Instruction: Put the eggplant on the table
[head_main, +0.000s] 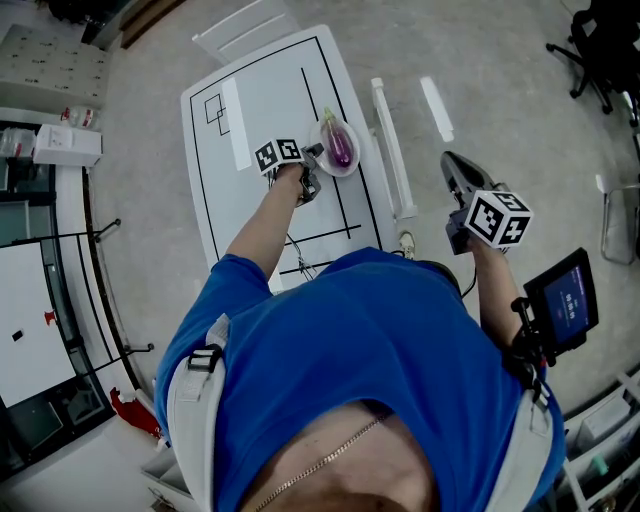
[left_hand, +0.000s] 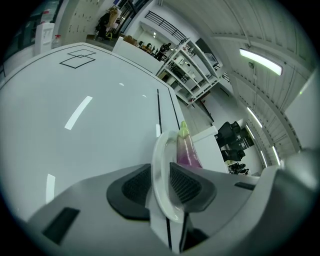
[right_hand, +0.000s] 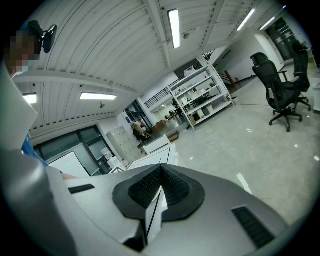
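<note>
A purple eggplant with a green stem lies on a small white plate near the right side of the white table. My left gripper is shut on the plate's near rim. In the left gripper view the plate rim stands edge-on between the two dark pads, with the eggplant just beyond. My right gripper is held off the table to the right, above the floor. Its pads meet with nothing between them.
The table bears black marked lines and a small square outline at its far left. White strips lie on the floor to the table's right. Office chairs stand far right, a small screen at my right elbow.
</note>
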